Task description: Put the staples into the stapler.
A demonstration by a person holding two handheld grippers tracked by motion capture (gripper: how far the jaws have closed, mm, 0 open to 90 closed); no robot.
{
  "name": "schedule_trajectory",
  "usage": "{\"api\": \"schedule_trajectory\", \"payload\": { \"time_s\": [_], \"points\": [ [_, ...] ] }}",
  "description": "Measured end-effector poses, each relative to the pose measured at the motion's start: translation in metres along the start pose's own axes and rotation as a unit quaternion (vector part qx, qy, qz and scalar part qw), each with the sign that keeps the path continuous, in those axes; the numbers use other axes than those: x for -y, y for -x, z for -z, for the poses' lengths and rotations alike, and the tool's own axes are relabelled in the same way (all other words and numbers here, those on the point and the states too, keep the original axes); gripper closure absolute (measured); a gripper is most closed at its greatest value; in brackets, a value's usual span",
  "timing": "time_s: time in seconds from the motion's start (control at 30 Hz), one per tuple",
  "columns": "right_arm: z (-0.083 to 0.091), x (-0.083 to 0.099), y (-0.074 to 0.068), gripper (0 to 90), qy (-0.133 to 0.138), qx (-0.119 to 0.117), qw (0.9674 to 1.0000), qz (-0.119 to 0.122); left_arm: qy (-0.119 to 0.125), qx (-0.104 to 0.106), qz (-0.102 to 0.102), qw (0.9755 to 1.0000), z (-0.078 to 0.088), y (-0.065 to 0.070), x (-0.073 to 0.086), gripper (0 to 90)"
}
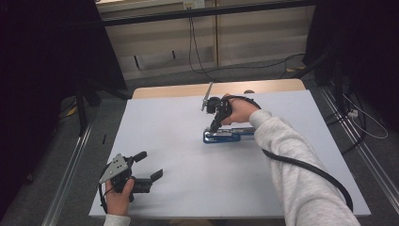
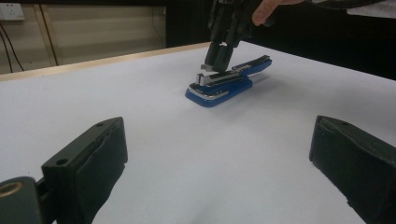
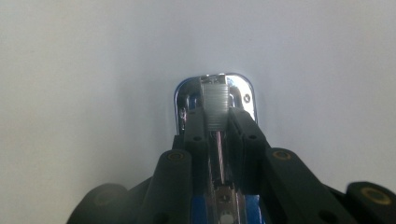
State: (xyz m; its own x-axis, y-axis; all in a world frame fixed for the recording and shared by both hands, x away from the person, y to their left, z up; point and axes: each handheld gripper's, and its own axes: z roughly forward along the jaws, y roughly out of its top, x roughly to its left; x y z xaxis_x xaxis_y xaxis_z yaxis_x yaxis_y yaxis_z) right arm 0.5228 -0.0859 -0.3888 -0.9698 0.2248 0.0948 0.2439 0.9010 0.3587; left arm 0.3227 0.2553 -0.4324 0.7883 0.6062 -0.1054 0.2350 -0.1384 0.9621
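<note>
A blue stapler (image 1: 228,135) with a chrome front lies on the white table (image 1: 188,188), a little past its middle. My right gripper (image 1: 214,126) points down at the stapler's front end. In the right gripper view its jaws (image 3: 217,116) press on both sides of the stapler's (image 3: 245,93) metal magazine, where a ribbed strip of staples (image 3: 215,105) shows. The left gripper view shows the same grip from afar, with the right gripper (image 2: 217,58) on the stapler (image 2: 219,86). My left gripper (image 1: 149,165) rests near the table's front left, jaws wide apart (image 2: 219,135) and nothing between them.
The right gripper's black cable (image 1: 306,165) trails across the table's right part beside the grey sleeve. A wooden strip (image 1: 188,89) borders the far edge. Cables (image 1: 197,61) lie on the floor behind, and dark stands (image 1: 82,103) flank the table.
</note>
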Motion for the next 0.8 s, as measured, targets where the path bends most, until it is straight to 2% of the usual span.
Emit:
{"api": "schedule_trajectory", "payload": {
  "time_s": [0.63,0.67,0.8],
  "points": [
    [-0.0031,-0.0013,-0.0004,78.3,-0.005,0.013,0.9998,0.017,-0.001,-0.001,-0.001,1.0000,-0.0004,0.0003,-0.0002,4.3],
    [-0.0033,-0.0011,-0.0006,78.3,-0.007,0.010,0.9999,0.011,-0.003,0.000,-0.001,1.0000,-0.0003,0.0005,-0.0002,4.3],
    [-0.0049,-0.0005,-0.0008,78.3,-0.006,0.009,0.9999,0.012,-0.004,0.000,0.000,1.0000,-0.0003,0.0007,-0.0001,4.3]
  ]
}}
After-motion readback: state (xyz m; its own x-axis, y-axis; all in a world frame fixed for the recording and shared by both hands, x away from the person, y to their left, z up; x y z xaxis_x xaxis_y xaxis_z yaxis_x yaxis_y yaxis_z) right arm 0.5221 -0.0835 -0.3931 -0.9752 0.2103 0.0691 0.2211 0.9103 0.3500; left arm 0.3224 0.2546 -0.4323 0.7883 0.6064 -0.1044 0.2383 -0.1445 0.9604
